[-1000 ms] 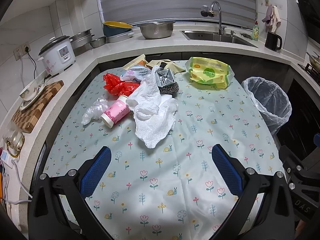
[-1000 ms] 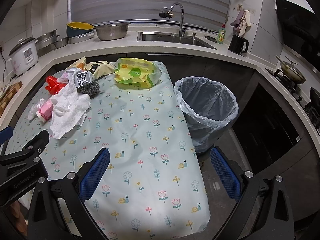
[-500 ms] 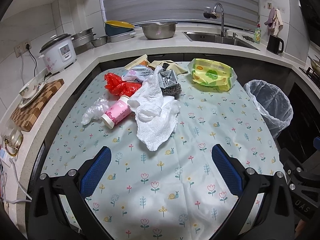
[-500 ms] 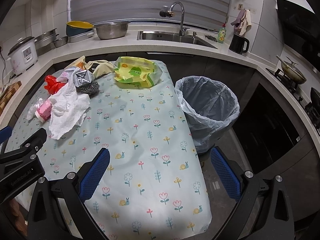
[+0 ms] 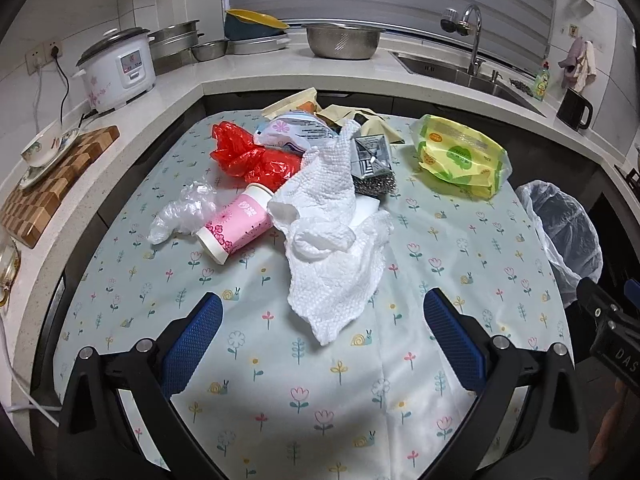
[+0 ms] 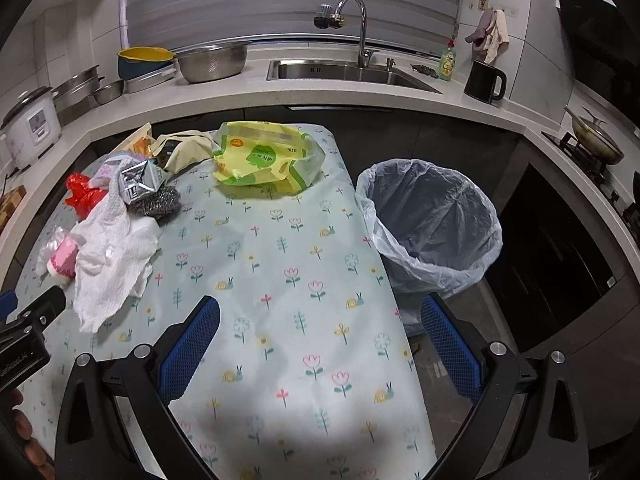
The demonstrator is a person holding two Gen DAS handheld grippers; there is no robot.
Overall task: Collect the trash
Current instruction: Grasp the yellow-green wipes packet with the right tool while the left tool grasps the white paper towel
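Note:
A heap of trash lies on the floral tablecloth [image 5: 280,364]: a crumpled white paper towel [image 5: 332,240], a pink paper cup [image 5: 236,226] on its side, a clear plastic wad [image 5: 180,214], a red plastic bag [image 5: 248,158], a silver packet [image 5: 370,152] on a steel scourer [image 5: 376,186], and a yellow-green wipes pack [image 5: 460,158]. My left gripper [image 5: 322,332] is open, just short of the towel's near corner. My right gripper [image 6: 320,336] is open and empty over the table's right edge, with the lined bin [image 6: 432,224] ahead to the right and the wipes pack [image 6: 264,158] ahead.
A kitchen counter wraps the table's far side, with a rice cooker [image 5: 118,70], a steel bowl [image 5: 342,40], a sink [image 6: 352,72] and a black kettle [image 6: 484,82]. A wooden board [image 5: 48,184] with a teacup sits left. A wok [image 6: 596,140] stands on the stove at right.
Both grippers have moved forward a little, so the trash heap and the bin look slightly nearer. Nothing on the table has shifted.

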